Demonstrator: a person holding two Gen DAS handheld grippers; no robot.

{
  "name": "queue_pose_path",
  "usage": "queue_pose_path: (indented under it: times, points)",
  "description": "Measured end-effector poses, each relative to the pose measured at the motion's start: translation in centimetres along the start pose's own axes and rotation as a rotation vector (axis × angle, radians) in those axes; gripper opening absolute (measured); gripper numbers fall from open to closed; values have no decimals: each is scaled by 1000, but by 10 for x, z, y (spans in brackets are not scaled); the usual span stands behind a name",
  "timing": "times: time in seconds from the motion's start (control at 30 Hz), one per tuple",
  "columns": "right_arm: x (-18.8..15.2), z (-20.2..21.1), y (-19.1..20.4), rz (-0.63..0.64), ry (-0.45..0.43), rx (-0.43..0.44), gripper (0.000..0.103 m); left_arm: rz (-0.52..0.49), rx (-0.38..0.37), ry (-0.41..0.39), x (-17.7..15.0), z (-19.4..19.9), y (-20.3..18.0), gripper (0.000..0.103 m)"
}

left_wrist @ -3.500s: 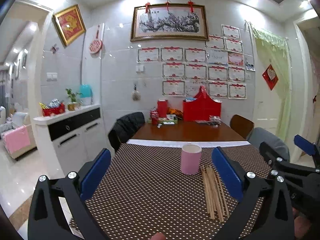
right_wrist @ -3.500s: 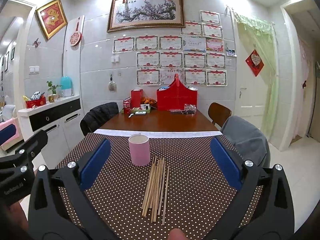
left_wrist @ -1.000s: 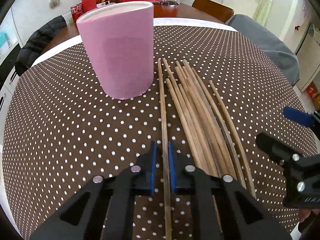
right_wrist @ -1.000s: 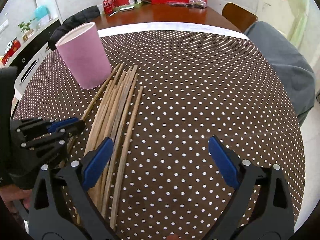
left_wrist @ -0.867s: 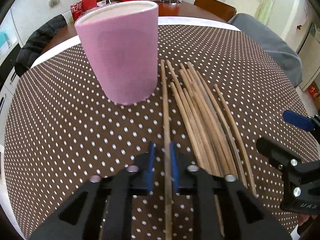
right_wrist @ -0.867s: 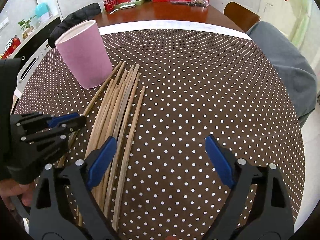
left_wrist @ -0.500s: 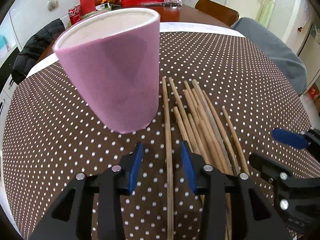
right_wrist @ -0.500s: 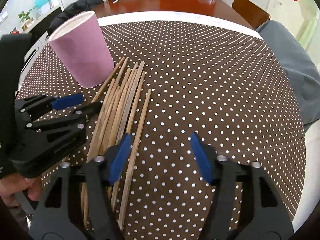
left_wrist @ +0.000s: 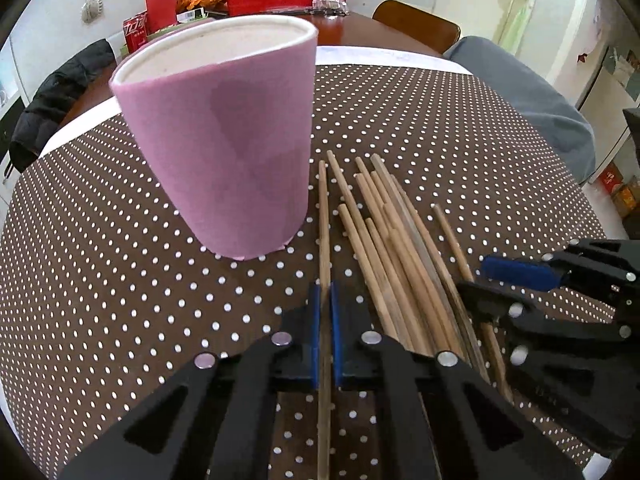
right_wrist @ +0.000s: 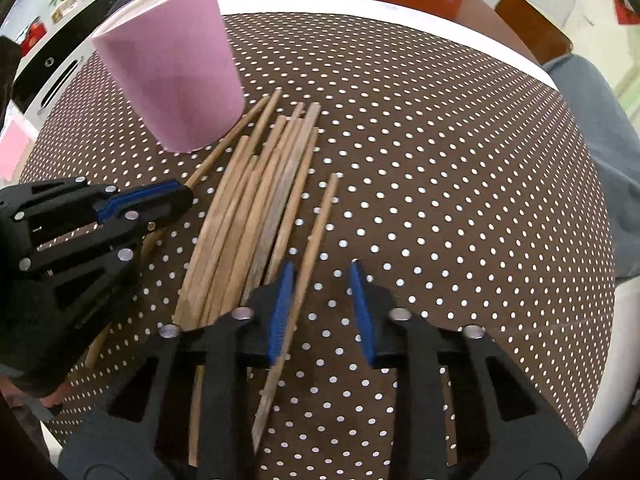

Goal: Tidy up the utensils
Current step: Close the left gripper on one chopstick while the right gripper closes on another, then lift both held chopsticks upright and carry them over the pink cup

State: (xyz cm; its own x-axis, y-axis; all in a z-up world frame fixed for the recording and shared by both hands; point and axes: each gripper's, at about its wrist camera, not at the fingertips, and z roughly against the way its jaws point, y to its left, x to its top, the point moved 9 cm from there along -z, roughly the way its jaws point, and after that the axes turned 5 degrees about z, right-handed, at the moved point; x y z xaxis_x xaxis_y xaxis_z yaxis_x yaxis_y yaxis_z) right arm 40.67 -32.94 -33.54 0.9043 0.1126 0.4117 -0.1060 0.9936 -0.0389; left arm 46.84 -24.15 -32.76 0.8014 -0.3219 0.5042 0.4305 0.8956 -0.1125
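While clamped between blue pads, single chopstick (left_wrist: 323, 216) runs straight ahead from left gripper (left_wrist: 324, 312), far tip just right of pink cup (left_wrist: 224, 140) base. Round, slim, pale wood, matte grain. Left jaws pressed together on it, only stick width between the pads.

Pink cup: cylindrical, slightly tapered toward base, felt-like matte wall, cream rim and interior, upright. Sits ahead-left of left gripper, well ahead-left of right gripper (right_wrist: 322, 304).

Chopstick pile (right_wrist: 256, 200): same pale wood, some sticks darker and greyer, loosely fanned, roughly parallel, overlapping in places. Lies just right of left gripper, ahead-left of right gripper.

Right gripper jaws apart, moderate gap. Outer chopstick (right_wrist: 316, 236), set slightly apart from pile on its right, passes between the jaws, touching or nearly touching left pad; right pad clear of it. Tapered end points back under the gripper.

Tablecloth (right_wrist: 440, 160): dark brown, regular white polka dots, smooth, flat. Gripper bodies black plastic, silver screw heads, ribbed blue pad faces.

Left gripper visible in right wrist view at left edge (right_wrist: 160, 196), pads closed over the stick beside cup.
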Motion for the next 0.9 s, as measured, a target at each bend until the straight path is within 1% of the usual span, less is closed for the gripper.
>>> queue_pose_path:
  times: [0.03, 0.1, 0.23, 0.33, 0.4, 0.43, 0.5, 0.6, 0.63, 0.67, 0.7, 0.73, 0.8, 0.9]
  points:
    - [-2, 0, 2, -1, -4, 9, 9, 4, -7, -3, 0, 1, -1, 6]
    - [-5, 1, 2, -31, -18, 65, 6, 10, -24, -14, -12, 10, 5, 5]
    - [-10, 19, -8, -85, -94, 118, 6, 24, -59, -54, -20, 26, 5, 5]
    - [-12, 38, -18, -115, -154, 144, 6, 38, -95, -100, -28, 46, 7, 5]
    - [-11, 55, -19, -128, -204, 164, 6, 44, -118, -141, -29, 60, 5, 5]
    - [-12, 61, -19, -130, -224, 169, 6, 48, -142, -168, -29, 69, 3, 5]
    - [-9, 81, -23, -135, -291, 186, 6, 49, -166, -214, -26, 85, 0, 5]
    - [4, 115, -22, -139, -399, 204, 6, 52, -202, -305, -20, 112, -4, 5]
    - [12, 121, -20, -138, -429, 212, 6, 58, -215, -348, -15, 124, -3, 5]
    - [19, 133, -20, -132, -469, 221, 6, 61, -219, -377, -11, 132, -4, 5]
    - [23, 141, -19, -128, -491, 224, 6, 64, -221, -414, -6, 141, -2, 5]
    - [30, 151, -18, -121, -521, 228, 6, 63, -218, -459, 0, 152, 1, 5]
    - [50, 169, -13, -100, -573, 233, 6, 61, -200, -512, 10, 166, 6, 5]
    - [81, 186, -1, -67, -642, 239, 6, 60, -166, -562, 31, 182, 15, 5]
